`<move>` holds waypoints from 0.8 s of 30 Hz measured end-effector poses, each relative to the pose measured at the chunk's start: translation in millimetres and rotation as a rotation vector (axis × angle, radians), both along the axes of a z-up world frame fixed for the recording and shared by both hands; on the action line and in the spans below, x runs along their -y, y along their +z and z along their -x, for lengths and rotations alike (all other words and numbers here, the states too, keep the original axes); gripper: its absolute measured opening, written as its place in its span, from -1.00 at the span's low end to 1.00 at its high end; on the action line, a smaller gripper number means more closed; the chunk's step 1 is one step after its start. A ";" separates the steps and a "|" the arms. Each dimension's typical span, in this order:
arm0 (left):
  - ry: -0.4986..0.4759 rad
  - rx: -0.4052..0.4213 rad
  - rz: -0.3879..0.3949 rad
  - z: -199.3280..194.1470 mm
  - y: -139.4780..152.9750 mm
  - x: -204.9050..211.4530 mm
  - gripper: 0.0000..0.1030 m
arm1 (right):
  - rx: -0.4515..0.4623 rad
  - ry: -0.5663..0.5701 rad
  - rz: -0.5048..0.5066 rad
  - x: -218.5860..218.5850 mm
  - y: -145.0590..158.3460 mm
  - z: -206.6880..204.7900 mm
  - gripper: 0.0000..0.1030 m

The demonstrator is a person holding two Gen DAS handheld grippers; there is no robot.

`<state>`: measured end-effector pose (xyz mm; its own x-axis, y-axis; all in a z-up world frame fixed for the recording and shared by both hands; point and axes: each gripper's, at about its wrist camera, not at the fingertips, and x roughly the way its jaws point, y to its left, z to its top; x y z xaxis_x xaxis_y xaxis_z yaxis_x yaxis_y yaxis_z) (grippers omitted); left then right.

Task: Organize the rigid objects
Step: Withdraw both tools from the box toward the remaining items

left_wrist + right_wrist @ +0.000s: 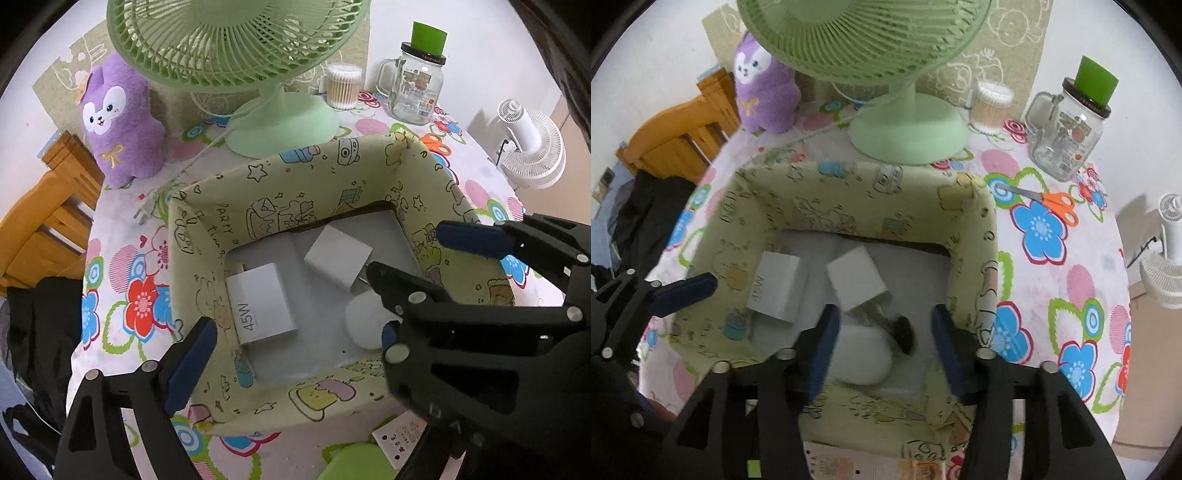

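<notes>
The fabric bin (857, 192) stands on the flowered bench (1071, 266), just in front of the green fan (908, 133); its soft walls lean inward and frame a rectangular floor. Inside lie three white things. The flat charger (262, 310), marked 45W, rests against the left wall, long axis running toward the fan, prongs at the far end. The cube charger (338, 258) sits mid-floor, turned diagonally, prongs pointing toward the near right corner. The round white piece (860, 358) lies at the near wall, with open floor to its right.

The right hand-held gripper (882, 350) hangs over the near edge, jaws apart, straddling the round piece without pressing it. The left hand-held gripper (321, 295) has its jaws spread wide over the bin, one finger outside the left wall, the other above the right rim, holding nothing.

Scissors (1049, 201) lie right of the bin; a glass jar (1067, 140) stands beyond them
</notes>
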<state>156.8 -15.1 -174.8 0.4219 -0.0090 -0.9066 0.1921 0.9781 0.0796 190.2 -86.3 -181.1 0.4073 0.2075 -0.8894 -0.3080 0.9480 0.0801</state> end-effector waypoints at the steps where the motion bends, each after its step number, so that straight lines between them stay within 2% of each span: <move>1: 0.001 0.000 -0.001 1.1 1.0 -0.6 0.80 | 0.005 0.001 0.001 -0.8 2.3 1.5 0.23; 6: 0.001 0.008 -0.001 8.4 8.4 -1.4 0.81 | 0.030 -0.014 -0.004 1.5 13.1 10.1 0.50; 9: -0.004 0.021 -0.008 13.2 13.8 0.1 0.82 | 0.039 -0.025 -0.011 5.4 18.6 16.1 0.58; 18: -0.016 0.039 0.007 31.9 27.8 5.2 0.86 | 0.064 -0.049 -0.017 15.0 33.7 37.0 0.72; 24: -0.015 0.052 0.015 45.0 35.7 7.8 0.87 | 0.076 -0.058 -0.025 19.8 42.5 49.9 0.73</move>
